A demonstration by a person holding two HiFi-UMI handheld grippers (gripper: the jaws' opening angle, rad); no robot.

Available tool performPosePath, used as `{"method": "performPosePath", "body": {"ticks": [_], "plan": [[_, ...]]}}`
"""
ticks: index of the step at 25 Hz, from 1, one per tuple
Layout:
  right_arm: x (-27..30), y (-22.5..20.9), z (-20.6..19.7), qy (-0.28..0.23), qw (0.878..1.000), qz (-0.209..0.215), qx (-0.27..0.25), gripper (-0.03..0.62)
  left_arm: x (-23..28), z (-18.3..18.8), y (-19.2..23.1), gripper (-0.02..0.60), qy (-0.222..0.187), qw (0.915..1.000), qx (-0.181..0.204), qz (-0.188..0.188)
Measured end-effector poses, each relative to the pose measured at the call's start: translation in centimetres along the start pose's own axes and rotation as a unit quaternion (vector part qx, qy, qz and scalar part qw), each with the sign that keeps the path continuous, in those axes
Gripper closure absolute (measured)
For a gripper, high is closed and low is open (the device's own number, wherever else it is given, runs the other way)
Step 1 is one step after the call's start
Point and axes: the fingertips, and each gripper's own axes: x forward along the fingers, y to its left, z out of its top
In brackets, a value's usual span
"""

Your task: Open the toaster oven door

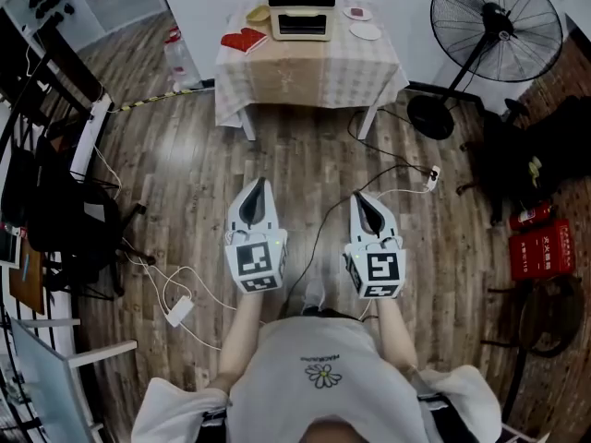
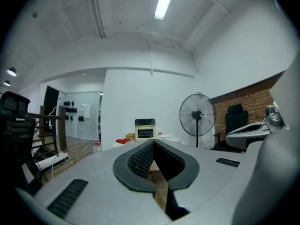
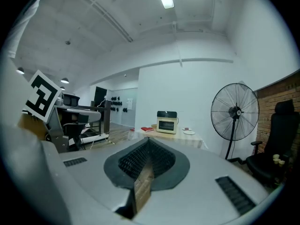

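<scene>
A cream toaster oven (image 1: 301,12) with a dark glass door, closed, stands on a small table (image 1: 309,77) with a checked cloth at the far end of the room. It shows small and distant in the left gripper view (image 2: 145,129) and the right gripper view (image 3: 167,121). My left gripper (image 1: 259,183) and right gripper (image 1: 359,195) are held side by side over the wooden floor, well short of the table. Both are shut with nothing between the pads. Their tips point toward the table.
A large standing fan (image 1: 494,26) is right of the table. Red oven mitts (image 1: 244,40) and two small plates (image 1: 361,21) lie on the cloth. Cables and a power strip (image 1: 432,177) cross the floor. Chairs (image 1: 65,210) and desks line the left; red boxes (image 1: 543,243) sit at right.
</scene>
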Motion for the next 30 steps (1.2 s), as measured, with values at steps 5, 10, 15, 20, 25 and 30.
{"method": "performPosePath", "body": {"ticks": [5,10,15,20,25,30], "plan": [[0.7,-1.8,-1.0,0.008,1.000,-0.005,0.010,0.585,-0.1,-1.3,0.3,0.566,0.007,0.9998,-0.001,0.019],[1.0,-2.2,-1.8,0.018,1.000,0.002,0.007,0.585,0.3,-1.6,1.1,0.566,0.008,0.9993,-0.011,0.034],[1.9,-3.6,-2.4,0.021,1.000,-0.011,0.012,0.585,2.6,-0.9,1.4,0.566,-0.002,0.9995,-0.005,0.030],[3.3,-5.1,-2.1,0.008,1.000,-0.020,0.011,0.585,5.1,0.9,0.4,0.566,-0.027,0.9993,0.024,0.009],[6.0,-5.3,-1.6,-0.009,1.000,-0.020,-0.016,0.585,8.6,2.0,0.6,0.566,-0.052,0.9975,0.046,-0.013],[10.5,-6.3,-1.4,-0.016,0.999,-0.020,-0.030,0.585,14.4,3.1,2.8,0.566,-0.082,0.9963,0.020,-0.016]]}}
